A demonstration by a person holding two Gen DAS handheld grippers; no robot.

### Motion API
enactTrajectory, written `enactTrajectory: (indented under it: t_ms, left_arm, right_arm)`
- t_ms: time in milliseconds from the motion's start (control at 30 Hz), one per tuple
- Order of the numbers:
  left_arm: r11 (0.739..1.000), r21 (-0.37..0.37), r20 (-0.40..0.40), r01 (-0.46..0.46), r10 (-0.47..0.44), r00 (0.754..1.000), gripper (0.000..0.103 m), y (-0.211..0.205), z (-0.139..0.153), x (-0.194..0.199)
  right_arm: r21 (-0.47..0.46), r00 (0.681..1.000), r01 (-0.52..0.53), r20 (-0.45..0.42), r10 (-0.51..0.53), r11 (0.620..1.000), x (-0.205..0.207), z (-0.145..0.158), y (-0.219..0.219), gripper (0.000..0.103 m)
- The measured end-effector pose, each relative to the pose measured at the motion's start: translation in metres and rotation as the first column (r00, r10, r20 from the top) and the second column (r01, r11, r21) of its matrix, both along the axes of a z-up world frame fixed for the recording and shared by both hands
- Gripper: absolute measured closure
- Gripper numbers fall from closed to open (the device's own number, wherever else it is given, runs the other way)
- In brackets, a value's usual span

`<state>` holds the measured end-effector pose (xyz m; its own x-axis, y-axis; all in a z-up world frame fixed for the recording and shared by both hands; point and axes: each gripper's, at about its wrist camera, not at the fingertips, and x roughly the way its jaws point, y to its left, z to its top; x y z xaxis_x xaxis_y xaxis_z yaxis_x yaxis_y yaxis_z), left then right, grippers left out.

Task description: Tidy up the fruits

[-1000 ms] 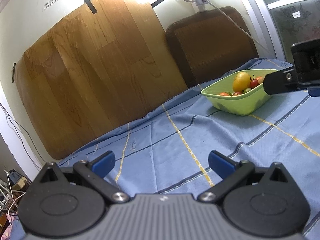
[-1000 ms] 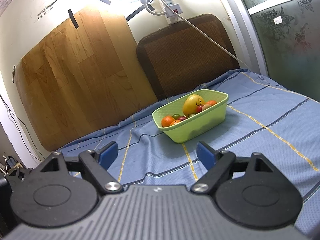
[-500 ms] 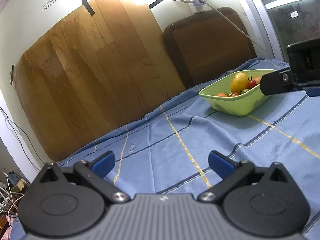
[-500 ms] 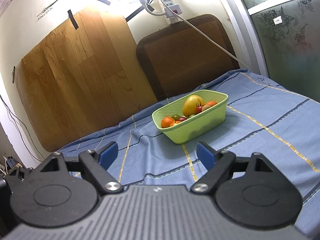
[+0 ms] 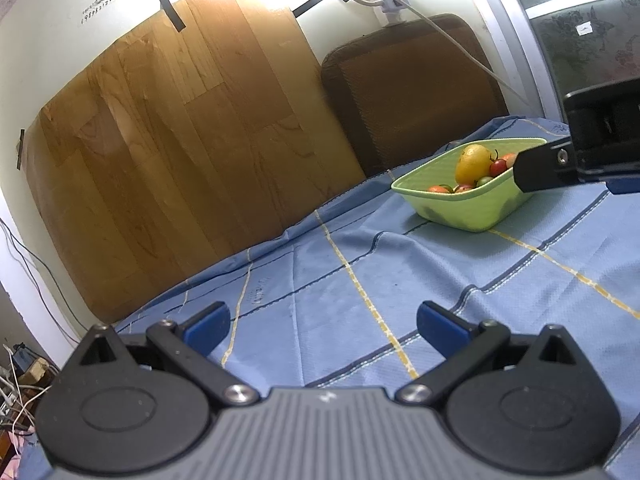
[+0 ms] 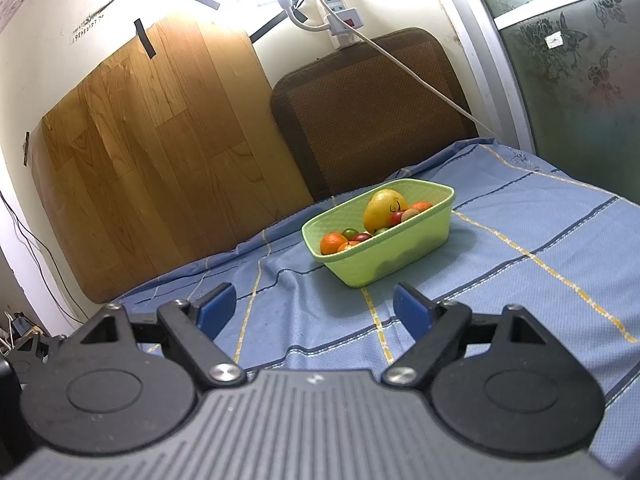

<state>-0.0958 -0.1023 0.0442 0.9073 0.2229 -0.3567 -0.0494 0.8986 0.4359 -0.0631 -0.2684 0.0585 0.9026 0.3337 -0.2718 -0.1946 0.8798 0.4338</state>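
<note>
A light green basket [image 6: 400, 256] stands on the blue striped cloth, straight ahead of my right gripper [image 6: 316, 308]. It holds a big yellow mango [image 6: 382, 210], oranges [image 6: 332, 243], small red and green fruits. The right gripper is open, blue pads wide apart, nothing between them, a short way in front of the basket. From the left wrist view the basket [image 5: 468, 204] sits far right, with the mango [image 5: 472, 162] and a red cherry tomato [image 5: 498, 167] showing. My left gripper [image 5: 322, 326] is open and empty over bare cloth. The right gripper's black body [image 5: 576, 152] covers the basket's right end.
A wooden board [image 6: 160, 152] and a brown mat [image 6: 376, 120] lean against the back wall. A white power strip [image 6: 340, 12] hangs above, its cord running down to the right. A frosted glass door [image 6: 580, 80] stands at right. Cables lie at the far left.
The left wrist view has drifted slightly, so the basket sits a little further left in it. Both grippers stay open and the right view is unchanged.
</note>
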Motion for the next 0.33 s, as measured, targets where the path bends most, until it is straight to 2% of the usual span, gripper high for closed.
enactTrajectory:
  t_ms: [333]
  left_arm:
    - [0.998, -0.051, -0.045, 0.026, -0.028, 0.999, 0.0, 0.0025, -0.0024, 0.0033]
  right_arm:
    - [-0.01, 1.0, 0.003, 0.005, -0.003, 1.0, -0.0004, -0.0019, 0.0002, 0.015]
